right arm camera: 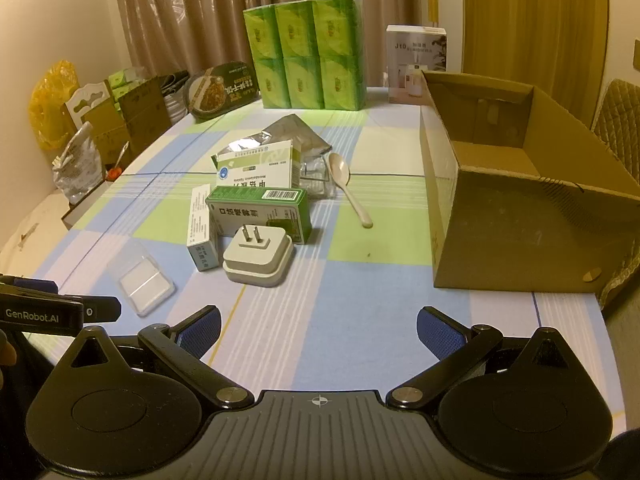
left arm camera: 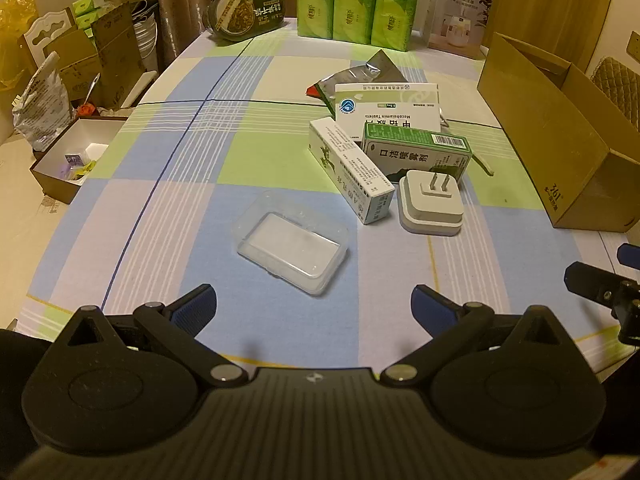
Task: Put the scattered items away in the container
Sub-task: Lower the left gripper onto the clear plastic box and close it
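Hovering low over table (right arm camera: 360, 280) | left gripper (left arm camera: 314, 304) spread wide, empty | right gripper (right arm camera: 318, 330) spread wide, empty | clear tray (left arm camera: 292, 246), plug adapter (right arm camera: 258, 256), medicine boxes (right arm camera: 260, 216) clustered | cardboard box (right arm camera: 520, 200) at right

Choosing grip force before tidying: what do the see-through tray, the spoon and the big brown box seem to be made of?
Clear tray: thin glossy plastic, likely flexible; the cloth shows through its walls. Spoon: smooth cream surface with a soft sheen, probably plastic, possibly ceramic. Brown box: matte corrugated cardboard, with folded flaps and raw cut edges.
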`<state>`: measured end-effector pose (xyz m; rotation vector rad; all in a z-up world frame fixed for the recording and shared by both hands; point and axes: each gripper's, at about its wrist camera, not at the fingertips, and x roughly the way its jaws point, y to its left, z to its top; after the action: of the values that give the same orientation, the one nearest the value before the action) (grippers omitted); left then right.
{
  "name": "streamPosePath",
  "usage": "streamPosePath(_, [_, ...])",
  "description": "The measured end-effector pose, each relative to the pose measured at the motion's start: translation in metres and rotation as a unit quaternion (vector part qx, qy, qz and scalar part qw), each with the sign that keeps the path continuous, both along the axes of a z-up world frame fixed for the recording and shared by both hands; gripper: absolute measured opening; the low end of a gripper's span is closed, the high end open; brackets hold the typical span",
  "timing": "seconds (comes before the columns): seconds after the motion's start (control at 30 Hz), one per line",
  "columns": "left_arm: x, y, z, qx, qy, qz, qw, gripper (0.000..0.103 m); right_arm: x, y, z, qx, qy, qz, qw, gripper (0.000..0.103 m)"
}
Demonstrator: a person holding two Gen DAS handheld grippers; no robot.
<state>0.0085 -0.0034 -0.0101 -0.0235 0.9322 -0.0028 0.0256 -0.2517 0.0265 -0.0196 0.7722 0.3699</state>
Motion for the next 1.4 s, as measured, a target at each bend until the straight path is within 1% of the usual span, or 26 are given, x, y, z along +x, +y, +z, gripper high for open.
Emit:
streamPosePath(0.3, [0.002,0.000,0.000,0.001,0.000,0.000,1.0000,0.102,0.001,0.002,0.000,-0.003,0.003,0.002,1.000,0.101])
streamPosePath(0.47, [0.003,0.002,0.002,0.004,-0.003,0.026,0.9996,0.102,0.003,0.006,0.000,-0.006,0.004,0.005,1.000,0.101])
streamPosePath(0.67, [0.006,0.008,0.003,0.013,-0.008,0.027,0.9995,0.102,0.007,0.012,-0.001,-0.008,0.004,0.016,1.000,0.101])
streamPosePath(0.8, [0.009,0.014,0.001,0.025,-0.010,0.018,0.9995,0.102,0.012,0.017,-0.002,-0.008,0.002,0.025,1.000,0.101])
streamPosePath(0.87, [0.012,0.017,0.000,0.032,-0.014,0.005,0.9994,0.102,0.015,0.021,-0.004,-0.008,0.001,0.031,0.999,0.101])
streamPosePath(0.97, [0.014,0.023,-0.002,0.034,-0.024,-0.020,0.9989,0.102,0.019,0.027,-0.007,-0.007,0.001,0.042,0.999,0.101])
streamPosePath(1.1, [0.018,0.028,-0.007,0.034,-0.033,-0.069,0.9965,0.102,0.025,0.038,-0.014,-0.010,0.004,0.061,0.998,0.101])
streamPosePath(1.27, [0.033,0.031,-0.021,0.047,-0.027,-0.142,0.9884,0.102,0.032,0.051,-0.023,-0.019,0.008,0.083,0.996,0.101])
streamPosePath(1.4, [0.049,0.035,-0.037,0.057,-0.019,-0.187,0.9806,0.102,0.042,0.059,-0.032,-0.023,0.016,0.091,0.995,0.101])
